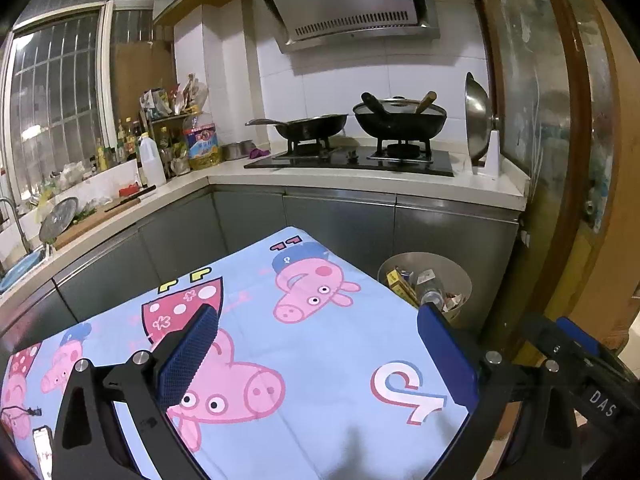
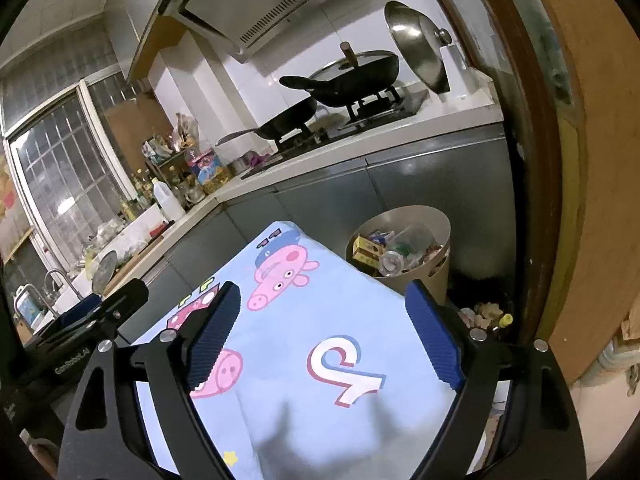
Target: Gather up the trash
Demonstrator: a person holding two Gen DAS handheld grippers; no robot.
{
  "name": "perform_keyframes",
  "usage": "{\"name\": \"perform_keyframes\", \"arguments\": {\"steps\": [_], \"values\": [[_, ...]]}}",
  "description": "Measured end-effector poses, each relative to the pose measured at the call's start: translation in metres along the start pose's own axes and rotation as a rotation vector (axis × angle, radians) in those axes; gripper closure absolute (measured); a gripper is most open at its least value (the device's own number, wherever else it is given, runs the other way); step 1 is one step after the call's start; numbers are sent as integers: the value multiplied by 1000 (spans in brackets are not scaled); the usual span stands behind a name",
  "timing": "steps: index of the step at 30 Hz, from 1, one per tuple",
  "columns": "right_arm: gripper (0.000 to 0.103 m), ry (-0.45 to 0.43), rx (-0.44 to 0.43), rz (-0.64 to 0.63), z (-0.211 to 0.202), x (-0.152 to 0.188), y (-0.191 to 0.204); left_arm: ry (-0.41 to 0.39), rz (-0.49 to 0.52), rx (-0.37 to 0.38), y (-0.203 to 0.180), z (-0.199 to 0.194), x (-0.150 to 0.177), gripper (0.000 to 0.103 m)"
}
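Note:
A beige trash bin (image 1: 460, 268) (image 2: 436, 276) stands on the floor past the far right corner of the table, holding a yellow box, a clear bottle and wrappers. My left gripper (image 1: 316, 328) is open and empty above the light blue Peppa Pig tablecloth (image 1: 320, 344). My right gripper (image 2: 324, 308) is open and empty above the same cloth (image 2: 340, 320), closer to the bin. The right gripper's body also shows at the right edge of the left wrist view (image 1: 576, 352). Crumpled trash (image 2: 486, 312) lies on the floor right of the bin.
A kitchen counter (image 1: 360, 180) runs behind the table with a gas stove, two black woks (image 1: 400, 120) and a steel lid (image 1: 478, 116). Bottles crowd the left corner by the window. A wooden door frame (image 1: 568, 160) stands at the right. A small cable (image 1: 24, 412) lies on the cloth.

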State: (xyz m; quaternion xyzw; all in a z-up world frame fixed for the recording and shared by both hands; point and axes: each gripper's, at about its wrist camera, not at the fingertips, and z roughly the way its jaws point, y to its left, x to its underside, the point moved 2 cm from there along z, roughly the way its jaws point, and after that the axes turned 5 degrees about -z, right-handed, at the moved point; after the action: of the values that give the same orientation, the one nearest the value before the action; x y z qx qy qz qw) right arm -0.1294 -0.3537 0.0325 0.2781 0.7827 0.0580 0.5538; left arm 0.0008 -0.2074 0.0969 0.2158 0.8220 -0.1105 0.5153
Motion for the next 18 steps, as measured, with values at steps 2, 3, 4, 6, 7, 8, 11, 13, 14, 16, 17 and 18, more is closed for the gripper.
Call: {"name": "perform_keyframes", "arguments": {"steps": [2, 3, 4, 6, 7, 8, 11, 13, 14, 16, 17, 18], "values": [[16, -6, 4, -10, 1, 1, 2, -9, -13, 19, 3, -1, 1, 4], [16, -9, 5, -16, 0, 2, 3, -14, -22, 24, 5, -3, 1, 4], [15, -13, 6, -24, 0, 3, 5, -18, -30, 26, 6, -3, 2, 4], [15, -19, 7, -32, -1, 2, 7, -22, -40, 28, 8, -4, 1, 4], [15, -25, 8, -37, -1, 2, 8, -24, -40, 21, 8, -4, 1, 4], [14, -31, 9, -41, -2, 1, 9, -29, -38, 7, 9, -4, 1, 4], [13, -47, 2, -44, -2, 0, 13, -36, -32, -17, 12, -6, 3, 4], [13, -46, -4, -48, 0, 1, 16, -37, -36, -24, 15, -7, 3, 4], [13, -44, -6, -51, 1, 2, 18, -38, -39, -27, 16, -7, 3, 4], [13, -41, -10, -61, 3, 2, 22, -41, -49, -34, 20, -8, 2, 4], [13, -40, -11, -68, 4, 3, 24, -41, -54, -37, 21, -8, 2, 4], [13, -39, -11, -71, 4, 3, 25, -41, -57, -39, 22, -8, 2, 4]]}}
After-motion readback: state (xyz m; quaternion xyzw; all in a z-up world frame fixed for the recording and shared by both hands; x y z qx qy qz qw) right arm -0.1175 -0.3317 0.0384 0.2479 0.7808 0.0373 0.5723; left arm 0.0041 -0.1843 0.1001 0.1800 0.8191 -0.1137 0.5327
